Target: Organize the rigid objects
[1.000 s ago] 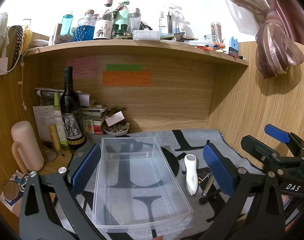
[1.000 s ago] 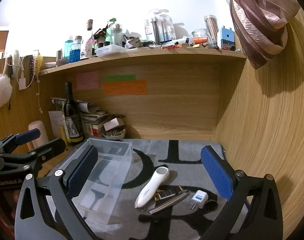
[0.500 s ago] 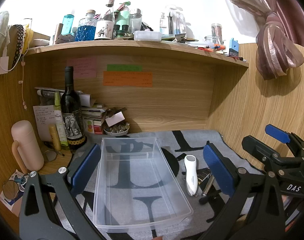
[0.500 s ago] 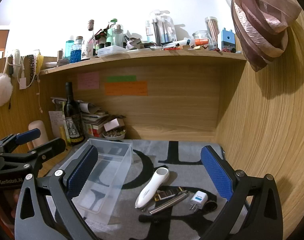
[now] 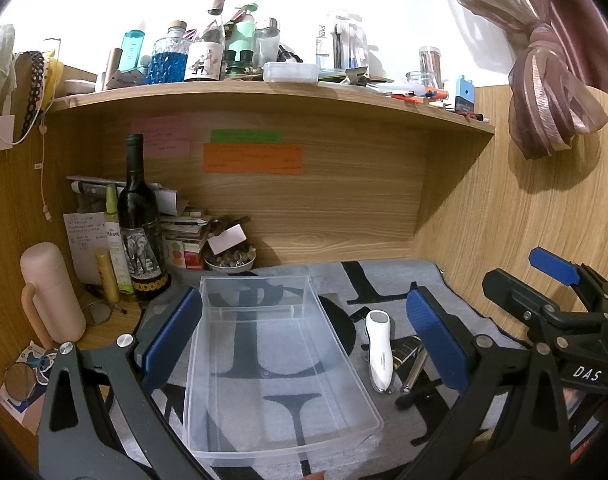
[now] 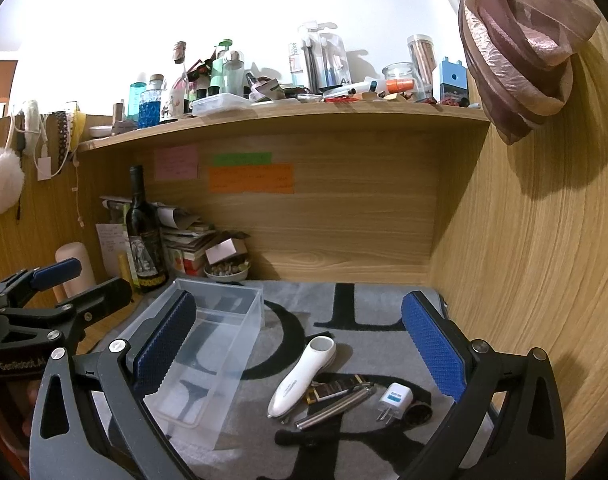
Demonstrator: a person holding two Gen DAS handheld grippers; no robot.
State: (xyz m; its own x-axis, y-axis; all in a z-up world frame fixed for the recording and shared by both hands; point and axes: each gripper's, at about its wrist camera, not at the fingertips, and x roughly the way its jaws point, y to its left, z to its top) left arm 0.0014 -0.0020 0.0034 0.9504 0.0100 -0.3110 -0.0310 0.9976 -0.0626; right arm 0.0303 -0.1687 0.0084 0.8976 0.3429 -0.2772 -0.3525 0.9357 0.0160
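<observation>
An empty clear plastic bin (image 5: pixel 276 364) (image 6: pixel 208 356) lies on the grey lettered mat (image 5: pixel 384 280) (image 6: pixel 344 304). To its right lie a white handheld device (image 5: pixel 379 350) (image 6: pixel 302 376), a silver pen-like rod (image 6: pixel 334 408) (image 5: pixel 413 372), a small dark and gold item (image 6: pixel 332 390), a white plug adapter (image 6: pixel 393 398) and a small black cap (image 6: pixel 418 414). My left gripper (image 5: pixel 304 336) hangs open above the bin. My right gripper (image 6: pixel 300 344) is open above the loose items. Neither holds anything.
A dark wine bottle (image 5: pixel 138 224), a pink flask (image 5: pixel 50 292), stacked papers and a bowl of small stones (image 5: pixel 230 260) crowd the back left corner. Wooden walls close the back and right. A cluttered shelf (image 5: pixel 264 92) runs overhead.
Almost nothing has moved; both views shift only very slightly and both grippers stay open over the same spots.
</observation>
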